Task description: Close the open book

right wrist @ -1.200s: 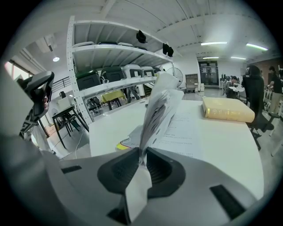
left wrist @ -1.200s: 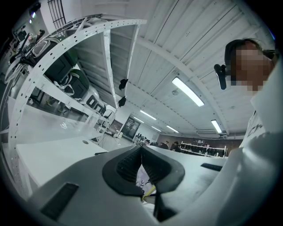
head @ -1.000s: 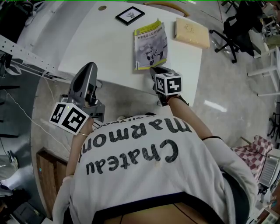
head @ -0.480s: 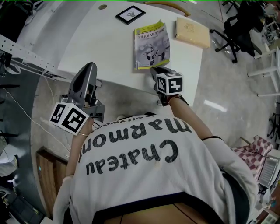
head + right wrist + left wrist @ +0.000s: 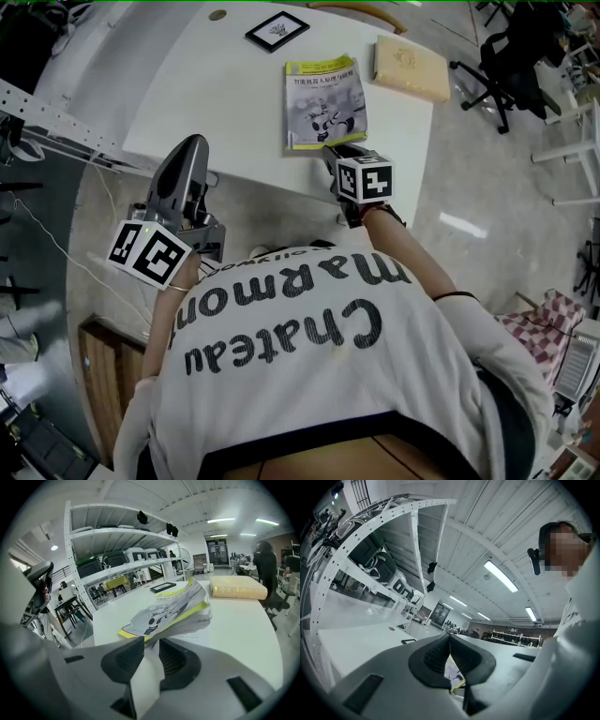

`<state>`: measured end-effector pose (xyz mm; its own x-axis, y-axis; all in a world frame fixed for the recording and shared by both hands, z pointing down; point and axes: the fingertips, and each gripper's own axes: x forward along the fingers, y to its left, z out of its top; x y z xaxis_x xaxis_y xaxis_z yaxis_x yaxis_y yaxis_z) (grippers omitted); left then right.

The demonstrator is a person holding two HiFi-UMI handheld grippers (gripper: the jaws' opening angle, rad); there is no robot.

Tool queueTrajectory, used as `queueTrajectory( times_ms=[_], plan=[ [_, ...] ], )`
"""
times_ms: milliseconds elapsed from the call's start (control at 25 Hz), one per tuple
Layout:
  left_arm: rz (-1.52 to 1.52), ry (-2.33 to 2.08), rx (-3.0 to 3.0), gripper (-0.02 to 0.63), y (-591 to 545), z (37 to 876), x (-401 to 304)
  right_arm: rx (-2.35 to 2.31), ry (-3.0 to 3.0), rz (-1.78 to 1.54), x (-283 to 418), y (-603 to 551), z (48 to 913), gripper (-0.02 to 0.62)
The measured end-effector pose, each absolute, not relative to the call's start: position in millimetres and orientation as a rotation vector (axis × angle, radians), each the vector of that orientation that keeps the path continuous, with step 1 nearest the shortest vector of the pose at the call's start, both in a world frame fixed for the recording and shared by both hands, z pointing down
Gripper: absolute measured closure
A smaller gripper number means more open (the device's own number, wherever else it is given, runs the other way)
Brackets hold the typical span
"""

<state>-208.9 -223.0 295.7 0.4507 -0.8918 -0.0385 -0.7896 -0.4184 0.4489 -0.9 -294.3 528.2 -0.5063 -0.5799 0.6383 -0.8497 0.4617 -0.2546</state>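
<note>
The book (image 5: 323, 98), with a yellow-green and grey cover, lies cover up on the white table (image 5: 216, 94). In the right gripper view its (image 5: 164, 609) near edge is lifted and the pages fan out. My right gripper (image 5: 330, 150) is at the book's near corner, and its jaws (image 5: 151, 646) are opening with a white page between them that the pads do not press. My left gripper (image 5: 192, 141) hangs off the table's near edge, away from the book. Its tips (image 5: 450, 639) meet with nothing held.
A thick tan book (image 5: 412, 67) lies right of the open one, also in the right gripper view (image 5: 236, 588). A small black frame (image 5: 278, 31) lies at the table's far side. A black office chair (image 5: 511, 66) stands beyond the table's right end. Shelving (image 5: 117, 550) lines the left.
The book's cover has come down flatter and its far edge now lies squarer on the table. Neither gripper has visibly moved.
</note>
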Motion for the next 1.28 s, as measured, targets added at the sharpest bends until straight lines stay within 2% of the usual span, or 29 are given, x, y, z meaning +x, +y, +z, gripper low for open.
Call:
queueTrajectory(
  times_ms=[640, 1280],
  plan=[
    [-0.376, -1.423, 2.353, 0.581, -223.3, 291.2, -201.7, 1.19, -2.215, 0.843, 9.8, -291.2, 539.2, 0.463],
    [-0.378, -1.429, 2.35, 0.581, -217.3, 290.5, -204.2, 1.201, -2.169, 0.855, 14.1, -285.4, 544.8, 0.466]
  ],
)
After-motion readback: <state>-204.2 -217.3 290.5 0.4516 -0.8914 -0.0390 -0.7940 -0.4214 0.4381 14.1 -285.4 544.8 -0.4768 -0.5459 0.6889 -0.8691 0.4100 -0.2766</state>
